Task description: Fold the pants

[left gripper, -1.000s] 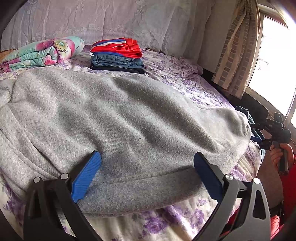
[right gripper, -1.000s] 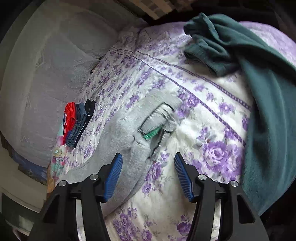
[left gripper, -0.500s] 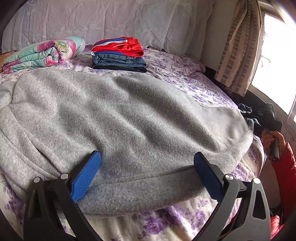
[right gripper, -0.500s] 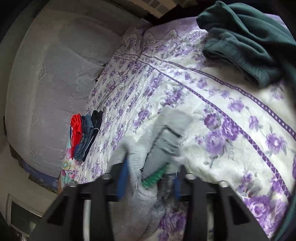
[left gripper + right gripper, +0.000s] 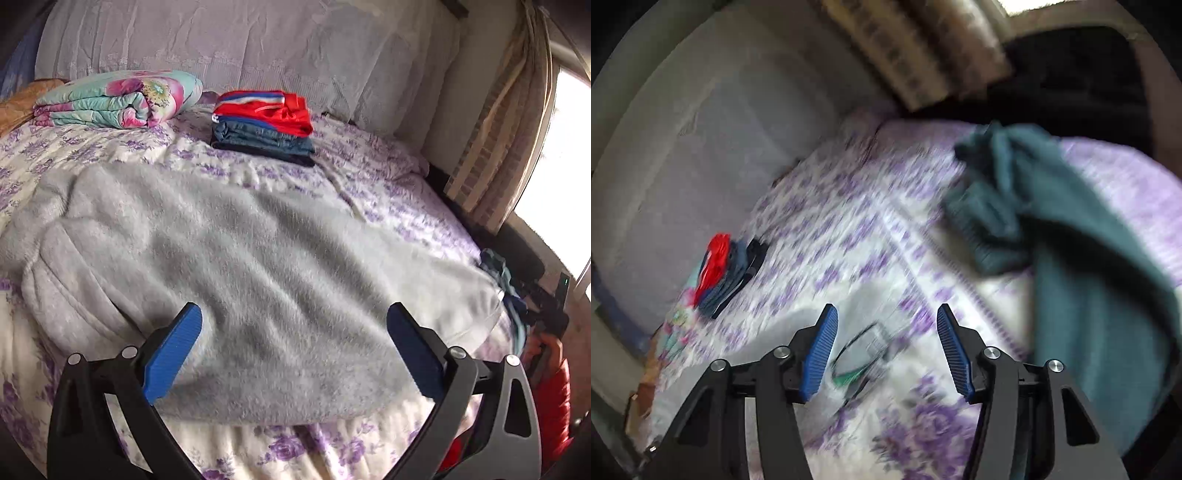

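Lifted back a little since the earlier frame, the left gripper (image 5: 293,350) hangs over the near edge of the grey pants (image 5: 236,288), its blue fingers (image 5: 171,350) spread wide and gripping nothing. From the left wrist view the pants lie spread flat across the flowered bedspread (image 5: 388,192), with a folded stack of clothes (image 5: 264,127) far behind and a rolled floral quilt (image 5: 114,98) far left. From the right wrist view, badly blurred, the right gripper (image 5: 886,347) has just been opening after pinching the cloth half a second ago; its jaws now stand apart above the pants' label end (image 5: 862,354), not pressing it. A dark green garment (image 5: 1082,236) lies to the right.
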### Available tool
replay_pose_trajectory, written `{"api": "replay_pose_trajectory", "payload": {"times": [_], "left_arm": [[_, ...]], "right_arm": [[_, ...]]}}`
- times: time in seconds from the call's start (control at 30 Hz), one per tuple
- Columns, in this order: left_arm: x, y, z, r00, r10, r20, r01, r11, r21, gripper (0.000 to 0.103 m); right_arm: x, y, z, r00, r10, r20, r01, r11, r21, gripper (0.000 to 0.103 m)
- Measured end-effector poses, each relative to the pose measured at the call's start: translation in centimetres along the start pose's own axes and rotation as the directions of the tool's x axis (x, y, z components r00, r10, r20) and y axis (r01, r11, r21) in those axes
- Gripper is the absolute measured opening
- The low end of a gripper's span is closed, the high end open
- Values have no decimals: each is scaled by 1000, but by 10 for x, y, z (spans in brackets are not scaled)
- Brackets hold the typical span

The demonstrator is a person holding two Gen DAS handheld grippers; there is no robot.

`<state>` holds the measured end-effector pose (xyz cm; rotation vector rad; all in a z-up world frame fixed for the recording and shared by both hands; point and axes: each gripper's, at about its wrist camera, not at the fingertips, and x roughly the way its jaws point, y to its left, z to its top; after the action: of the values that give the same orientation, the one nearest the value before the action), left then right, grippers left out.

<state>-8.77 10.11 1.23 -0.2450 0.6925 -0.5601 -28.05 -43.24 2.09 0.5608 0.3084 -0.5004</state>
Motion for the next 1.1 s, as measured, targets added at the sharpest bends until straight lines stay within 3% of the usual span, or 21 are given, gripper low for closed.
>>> {"api": "replay_pose_trajectory", "payload": {"times": [0.07,0.13,0.2,0.27,0.33,0.43,0.5,0.57,0.6,0.63,0.67,0.73,0.77,0.83,0.87,0.9,0.93,1.0,1.03,1.07,1.1], "left_arm": [[2,6,21,999,-46,6,46,998,-35,98],[16,8,36,999,-31,-10,31,998,-54,98],[44,8,39,996,8,-84,-10,1000,-23,98],[76,19,24,973,158,-168,-157,987,20,98],[75,16,13,971,192,-142,-180,979,93,98],[59,20,9,967,217,-133,-204,973,104,98],[47,24,7,968,218,-121,-205,972,118,98],[29,25,12,982,167,-93,-157,983,98,98],[18,24,16,988,144,-56,-139,986,90,98],[10,24,21,989,148,-13,-147,985,92,98],[4,24,26,985,170,32,-172,980,99,98],[6,33,34,968,236,79,-244,964,104,98],[15,43,35,962,268,58,-272,958,86,98],[35,61,27,952,304,13,-305,951,53,98],[40,59,25,947,322,-9,-320,944,80,98],[38,51,25,941,339,15,-339,934,115,98],[37,48,23,938,345,24,-345,930,127,98],[39,49,23,936,352,12,-351,928,123,98],[38,50,22,938,348,14,-347,930,120,98],[38,50,22,939,345,16,-344,931,119,98],[37,50,21,939,344,17,-343,932,118,98]], "right_arm": [[-7,29,14,997,69,17,-68,993,-95,58],[-1,78,13,981,191,-32,-194,961,-199,58],[14,140,-3,949,291,-123,-315,898,-308,58],[28,205,-32,911,354,-213,-412,809,-420,58],[39,264,-69,879,384,-284,-477,711,-516,58],[52,340,-128,800,395,-451,-600,540,-591,54],[67,365,-164,757,332,-563,-649,487,-585,54],[89,369,-206,631,193,-751,-733,464,-497,55],[82,366,-212,651,215,-728,-731,434,-526,56],[77,364,-212,652,215,-727,-737,406,-540,56],[74,363,-207,630,204,-750,-752,402,-522,56],[76,362,-183,560,235,-795,-789,443,-425,54],[79,362,-168,556,281,-782,-791,468,-395,54],[88,367,-133,594,352,-723,-768,516,-380,54],[96,370,-117,596,387,-703,-765,539,-351,54],[110,375,-104,587,414,-696,-766,563,-311,45],[125,380,-95,564,433,-702,-769,585,-257,27],[163,391,-89,480,481,-733,-780,617,-105,8],[179,397,-92,442,496,-747,-780,624,-47,7],[191,402,-98,420,493,-762,-777,629,-21,7],[200,408,-107,418,476,-774,-775,631,-31,7]]}}
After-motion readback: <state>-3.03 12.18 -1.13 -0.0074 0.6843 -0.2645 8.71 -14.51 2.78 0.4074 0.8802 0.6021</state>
